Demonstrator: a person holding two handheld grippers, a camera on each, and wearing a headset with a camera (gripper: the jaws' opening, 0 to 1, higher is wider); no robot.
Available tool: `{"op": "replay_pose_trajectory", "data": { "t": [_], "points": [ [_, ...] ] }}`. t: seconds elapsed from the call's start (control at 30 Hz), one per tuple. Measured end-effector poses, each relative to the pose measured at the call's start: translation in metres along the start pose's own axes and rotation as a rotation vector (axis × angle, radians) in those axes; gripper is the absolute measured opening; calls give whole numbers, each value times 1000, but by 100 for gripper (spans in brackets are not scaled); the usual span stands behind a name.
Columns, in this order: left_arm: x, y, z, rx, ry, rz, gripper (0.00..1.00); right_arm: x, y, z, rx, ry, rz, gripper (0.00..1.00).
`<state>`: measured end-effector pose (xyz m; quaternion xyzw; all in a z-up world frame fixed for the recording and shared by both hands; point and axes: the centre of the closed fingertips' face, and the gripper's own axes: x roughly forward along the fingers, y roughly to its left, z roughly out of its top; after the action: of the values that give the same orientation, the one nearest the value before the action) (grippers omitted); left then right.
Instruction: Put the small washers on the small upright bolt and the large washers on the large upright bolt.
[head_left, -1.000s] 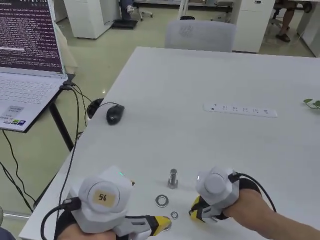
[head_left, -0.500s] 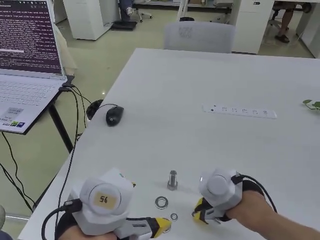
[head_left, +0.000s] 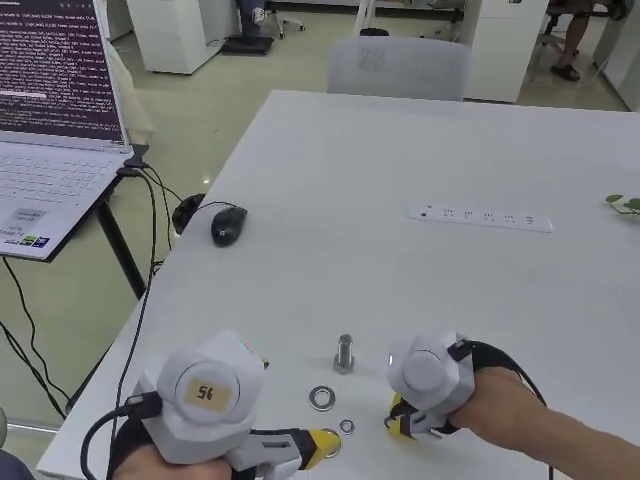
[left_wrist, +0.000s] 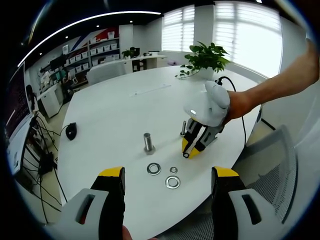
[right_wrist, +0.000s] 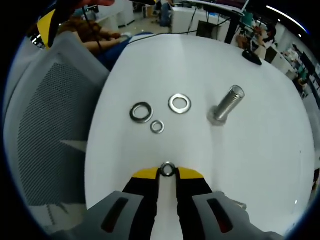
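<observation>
We find little changed: the right gripper (right_wrist: 166, 176) has only edged slightly, jaws pinched on a small washer (right_wrist: 166, 169). The left gripper (left_wrist: 168, 172) stands apart, empty. From the right jaws, the large bolt (right_wrist: 226, 106) stands at 1 o'clock and three loose washers (right_wrist: 157, 126) lie at 11. We judge placement still pending.

text: 56 | on: round sticker (head_left: 205, 393) atop left hand-held gripper (head_left: 322, 446) | laptop screen (head_left: 55, 70): lines illegible
</observation>
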<state>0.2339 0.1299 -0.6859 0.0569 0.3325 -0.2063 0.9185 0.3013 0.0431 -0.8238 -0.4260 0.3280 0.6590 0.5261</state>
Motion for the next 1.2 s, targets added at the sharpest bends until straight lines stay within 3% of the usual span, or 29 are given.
{"op": "replay_pose_trajectory", "data": {
  "t": [0.27, 0.43, 0.63, 0.83, 1.03, 1.2],
  "points": [
    [-1, 2, -1, -5, -1, 5, 70, -3, 1, -1, 145, -90, 3, 13],
    [0, 2, 0, -6, -2, 4, 70, -5, 1, -3, 177, -111, -8, 13],
    [1, 1, 1, -3, -3, 0, 70, -12, 0, -3, 218, -151, -38, 13],
    [1, 2, 1, -5, -4, 1, 70, -27, -4, -15, 284, -175, -93, 13],
    [1, 2, 0, -7, -4, -1, 70, -52, -24, -37, 394, -197, -185, 13],
    [2, -1, 1, -3, -4, -6, 70, -74, -44, -42, 392, -203, -236, 13]
  ]
}}
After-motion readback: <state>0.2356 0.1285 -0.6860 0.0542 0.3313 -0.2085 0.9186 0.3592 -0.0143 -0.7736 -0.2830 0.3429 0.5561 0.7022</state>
